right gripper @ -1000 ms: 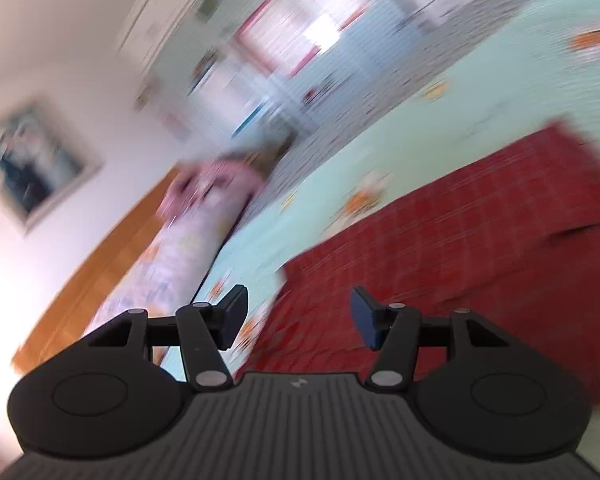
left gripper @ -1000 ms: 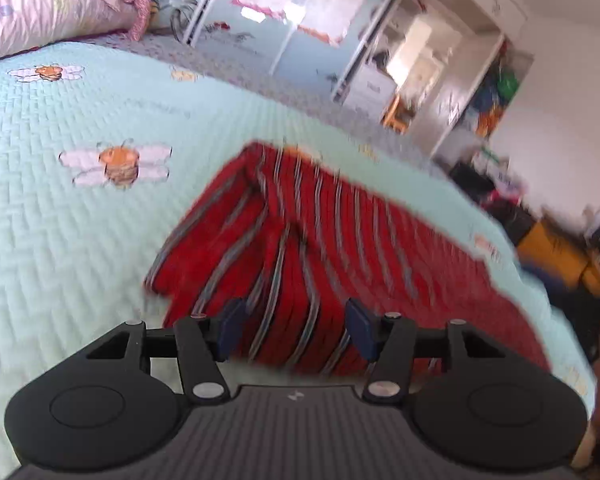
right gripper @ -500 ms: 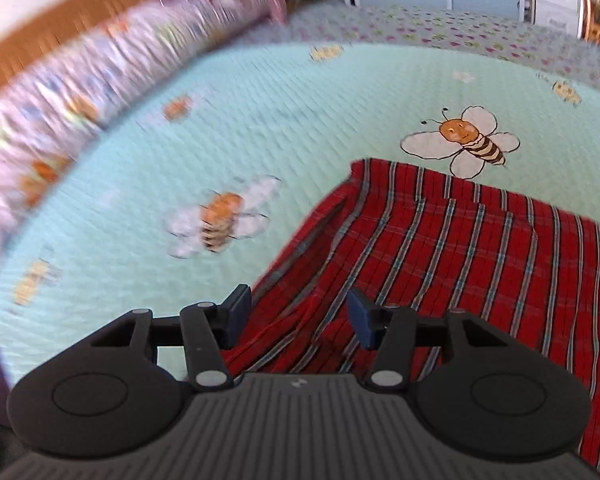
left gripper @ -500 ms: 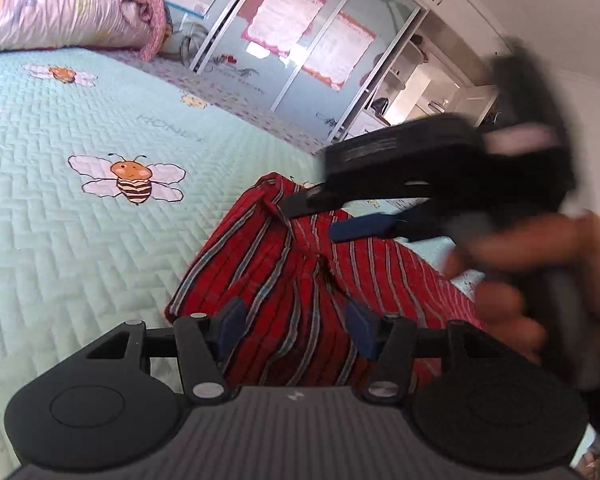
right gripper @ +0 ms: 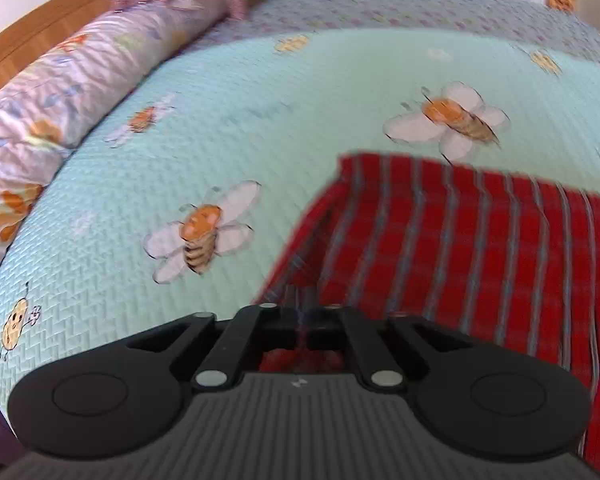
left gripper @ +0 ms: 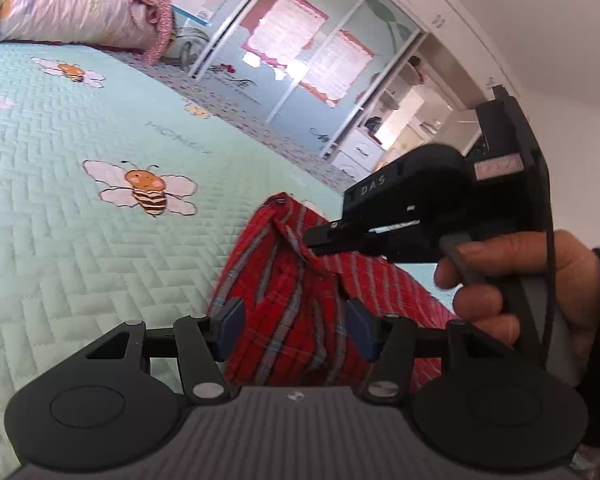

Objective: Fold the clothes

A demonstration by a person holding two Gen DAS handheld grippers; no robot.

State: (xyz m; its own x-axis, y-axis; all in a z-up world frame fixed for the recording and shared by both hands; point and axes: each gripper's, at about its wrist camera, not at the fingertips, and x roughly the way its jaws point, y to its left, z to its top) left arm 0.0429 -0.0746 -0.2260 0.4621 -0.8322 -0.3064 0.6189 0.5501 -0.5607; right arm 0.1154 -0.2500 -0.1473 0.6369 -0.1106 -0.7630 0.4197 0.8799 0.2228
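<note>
The bed (left gripper: pixel 60 264) carried a pale mint quilted coverlet stitched in a herringbone pattern and printed with cartoon bees (left gripper: pixel 146 190) and the word HONEY. Along its far edge lay a rolled floral duvet (right gripper: pixel 52 96) with a pink knitted blanket (left gripper: pixel 156 4) bunched at one end, and the right wrist view showed a wooden headboard (right gripper: pixel 28 36) behind them. A band of patterned sheet ran between the coverlet and the sliding wardrobe doors (left gripper: pixel 284 52), which bore pink-bordered posters. Past the doors stood white drawers and shelving in bright light, too washed out to read.

The red plaid shirt (left gripper: pixel 300 300) lay on the coverlet, partly gathered, its blue-grey stripes running along the folds.

The left claw (left gripper: pixel 296 330) stood spread, its blue pads either side of a rumpled part of the shirt; whether they touched the cloth could not be told.

The right claw (left gripper: pixel 314 238), held in a person's hand (left gripper: pixel 512 280) with a dark sleeve at the wrist, reached in from the right of the left wrist view. Its jaws had just been closing, and they pinched a raised ridge of the shirt near its far corner. In its own view the fingers were drawn close together with red cloth showing between them (right gripper: pixel 302 326).
</note>
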